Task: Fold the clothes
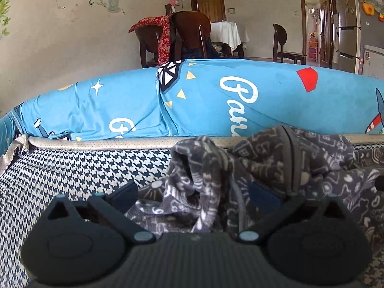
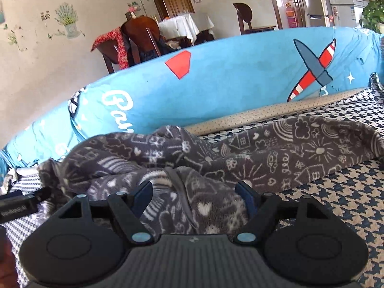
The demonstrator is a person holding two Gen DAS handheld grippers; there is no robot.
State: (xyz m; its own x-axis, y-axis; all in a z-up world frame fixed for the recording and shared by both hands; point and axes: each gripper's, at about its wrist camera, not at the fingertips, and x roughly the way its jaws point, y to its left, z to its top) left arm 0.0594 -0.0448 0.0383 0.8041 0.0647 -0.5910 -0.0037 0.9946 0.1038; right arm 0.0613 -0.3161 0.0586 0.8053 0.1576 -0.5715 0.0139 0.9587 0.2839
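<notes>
A grey fleece garment (image 1: 276,168) with white doodle print lies crumpled on a houndstooth-covered surface (image 1: 72,172). In the left wrist view my left gripper (image 1: 194,196) is open, its blue pads wide apart, with a bunched fold of the fleece rising between them. In the right wrist view the same grey fleece garment (image 2: 264,153) stretches to the right, a sleeve-like part lying flat. My right gripper (image 2: 194,198) is open too, low over the fleece, a grey seam running between its fingers. The other gripper's tip (image 2: 21,204) shows at the left edge.
A long blue printed cushion (image 1: 216,100) runs along the back of the houndstooth surface (image 2: 336,204), with a beige dotted edge (image 2: 264,115) in front of it. Behind stand dark wooden chairs (image 1: 192,33), a table with a white cloth (image 1: 228,33), doors and a fridge (image 1: 348,36).
</notes>
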